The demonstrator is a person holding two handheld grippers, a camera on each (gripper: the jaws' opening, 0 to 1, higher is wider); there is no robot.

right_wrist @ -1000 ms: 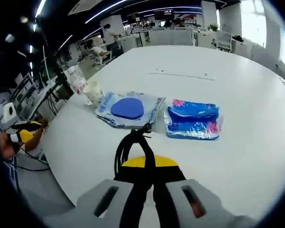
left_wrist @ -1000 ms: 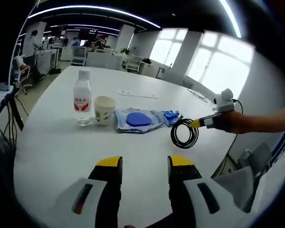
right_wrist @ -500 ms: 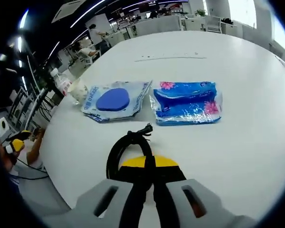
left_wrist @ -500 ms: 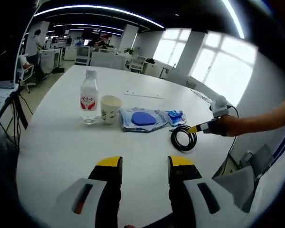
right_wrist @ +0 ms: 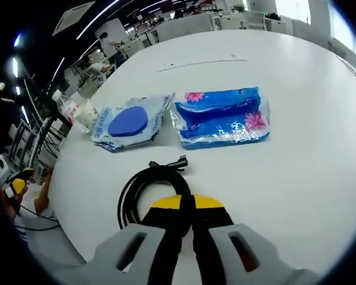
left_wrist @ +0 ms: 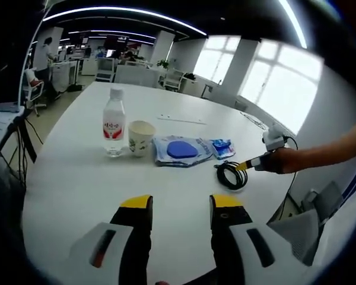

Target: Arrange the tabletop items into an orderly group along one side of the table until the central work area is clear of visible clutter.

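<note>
On the white table (left_wrist: 77, 184), a row runs from a water bottle (left_wrist: 114, 122) and a paper cup (left_wrist: 141, 138) to a flat pouch with a blue disc (left_wrist: 181, 149) and a blue tissue pack (left_wrist: 223, 147). A black coiled cable (left_wrist: 231, 175) lies just past the pack, near the table edge. In the right gripper view, my right gripper (right_wrist: 187, 203) is shut on the cable (right_wrist: 143, 187), with the pouch (right_wrist: 129, 122) and tissue pack (right_wrist: 221, 116) beyond it. My left gripper (left_wrist: 181, 205) stands open over bare table, holding nothing.
A person's hand holds the right gripper (left_wrist: 244, 166) from the right of the left gripper view. A thin pale strip (left_wrist: 179, 120) lies farther back on the table. Office desks and chairs (left_wrist: 29, 89) stand beyond the table.
The right gripper has carried the cable down and nearer the table edge, where the coil now rests flatter on the table. The left gripper stays open with only a slight shift of view.
</note>
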